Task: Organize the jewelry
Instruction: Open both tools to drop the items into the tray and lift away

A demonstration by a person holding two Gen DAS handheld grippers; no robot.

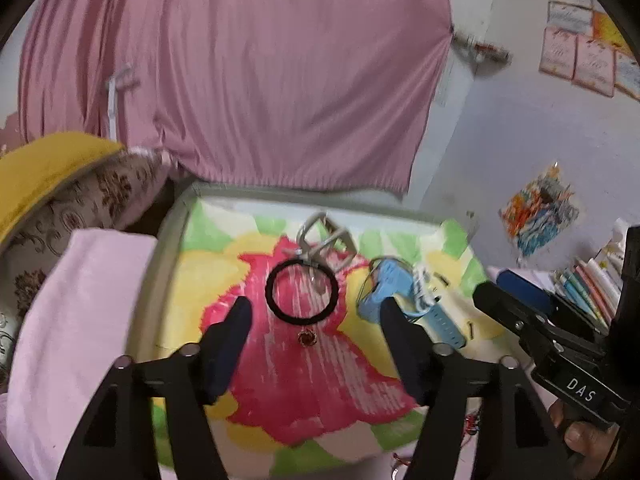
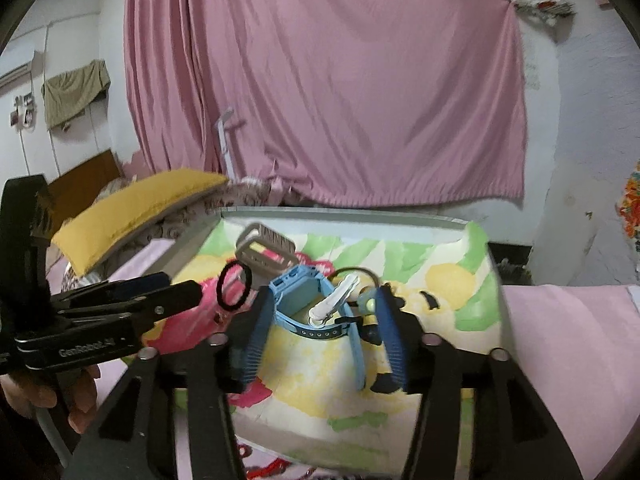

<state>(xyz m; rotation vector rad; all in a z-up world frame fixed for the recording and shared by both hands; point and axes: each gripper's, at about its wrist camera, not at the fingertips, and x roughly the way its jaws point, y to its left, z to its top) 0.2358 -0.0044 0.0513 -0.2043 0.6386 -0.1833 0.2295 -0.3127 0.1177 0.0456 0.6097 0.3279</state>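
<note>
The left gripper (image 1: 316, 312) stands with its jaws spread wide and nothing pinched between them; the fingertips hang apart from the things below. Past the tips lies a black hair band (image 1: 302, 294), a flat ring on the red part of a painted tray (image 1: 176, 248), and nearer the camera, between the two fingers, sits a small red and gold stud (image 1: 307, 337). Beyond the band a grey watch (image 1: 326, 242) lies with its strap looped, touching or overlapping the band's far edge. The right gripper (image 2: 326, 308) is also spread, its blue-ribbed fingers (image 2: 260, 336) on either side of a light blue watch (image 2: 316, 308) without clearly pressing on it; whether the pads touch the strap I cannot tell. The blue watch rests on the yellow part of the tray, its face toward the far left and its strap curling round toward the camera, one end running on down toward the lower right. A white clip (image 2: 334, 300) lies inside the strap's loop, its long axis slanting from near left to far right. A person's hand (image 2: 52, 392) holds the left gripper's handle at the left of the right wrist view. A pink curtain (image 2: 320, 80) hangs behind the tray.
</note>
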